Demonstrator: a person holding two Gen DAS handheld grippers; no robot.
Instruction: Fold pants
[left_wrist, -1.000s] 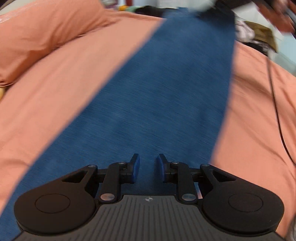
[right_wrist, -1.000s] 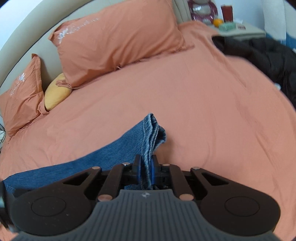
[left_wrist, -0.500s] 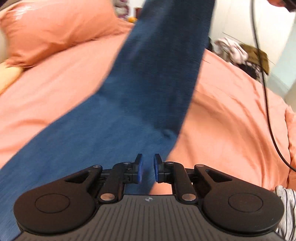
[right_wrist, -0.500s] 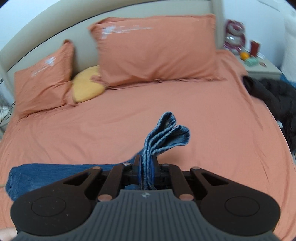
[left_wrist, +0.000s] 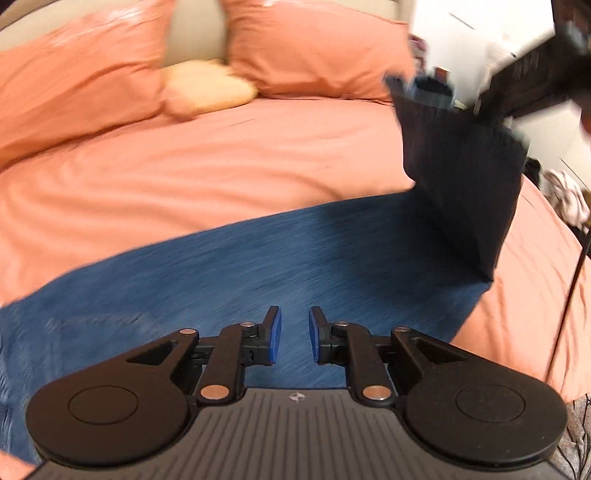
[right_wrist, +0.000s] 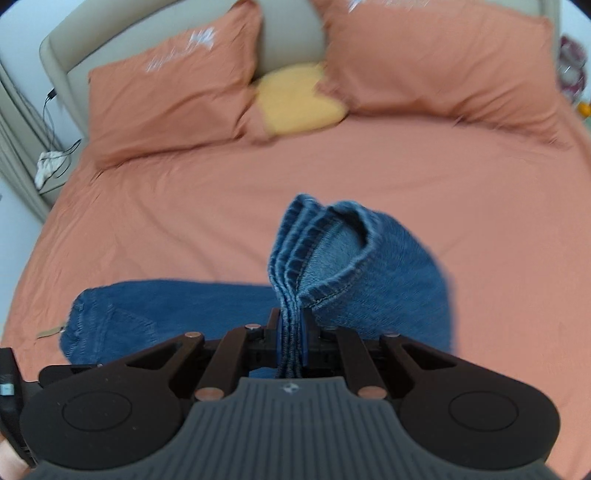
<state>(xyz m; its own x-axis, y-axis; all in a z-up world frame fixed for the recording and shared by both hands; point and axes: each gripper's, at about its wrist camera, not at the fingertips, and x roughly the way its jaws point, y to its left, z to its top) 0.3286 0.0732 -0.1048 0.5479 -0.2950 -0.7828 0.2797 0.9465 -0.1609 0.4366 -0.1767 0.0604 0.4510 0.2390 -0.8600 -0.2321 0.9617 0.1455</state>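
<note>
Blue denim pants lie across the orange bed. My left gripper is open and empty, its jaws a small gap apart just above the denim. In the left wrist view the leg end hangs lifted at the upper right, held by my right gripper. In the right wrist view my right gripper is shut on the stacked leg hems, which stand up in front of it. The waist end of the pants lies flat at the left.
Two orange pillows and a yellow cushion sit at the beige headboard. A cable hangs at the right. Clothes lie off the bed's right side. A nightstand with small items shows at the far right.
My right gripper has lifted the leg hems and carried them back over the pants toward the waist. The left gripper view has swung toward the headboard, its jaws staying a little apart.
</note>
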